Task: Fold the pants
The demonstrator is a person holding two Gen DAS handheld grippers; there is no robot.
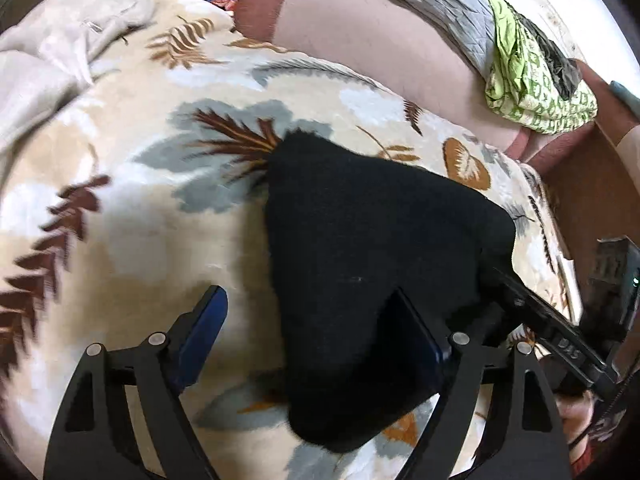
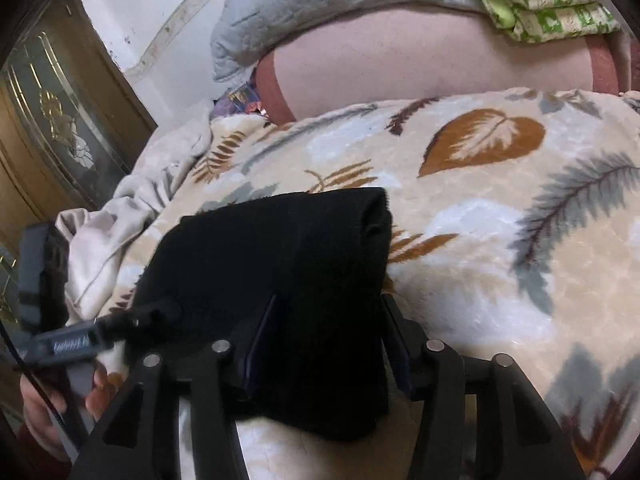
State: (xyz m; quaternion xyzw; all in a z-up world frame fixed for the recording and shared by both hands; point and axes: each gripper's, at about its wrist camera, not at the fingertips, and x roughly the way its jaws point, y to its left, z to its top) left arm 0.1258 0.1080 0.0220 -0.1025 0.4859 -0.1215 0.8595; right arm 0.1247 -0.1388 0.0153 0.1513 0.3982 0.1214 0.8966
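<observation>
The black pants (image 1: 372, 264) lie folded into a thick bundle on the leaf-patterned blanket (image 1: 132, 216); they also show in the right wrist view (image 2: 280, 280). My left gripper (image 1: 316, 312) is open, its left finger on the blanket and its right finger at the bundle's near edge. My right gripper (image 2: 328, 320) has its fingers on either side of the bundle's near end; the cloth hides the tips. The right gripper's finger also shows touching the pants in the left wrist view (image 1: 532, 312).
The blanket (image 2: 480, 216) covers a bed. A pink pillow (image 1: 380, 36), a grey quilt (image 2: 320, 0) and a green-white cloth (image 1: 532, 76) lie at the far side. A beige garment (image 1: 52, 52) is crumpled at the left. A wooden cabinet (image 2: 52, 120) stands beside the bed.
</observation>
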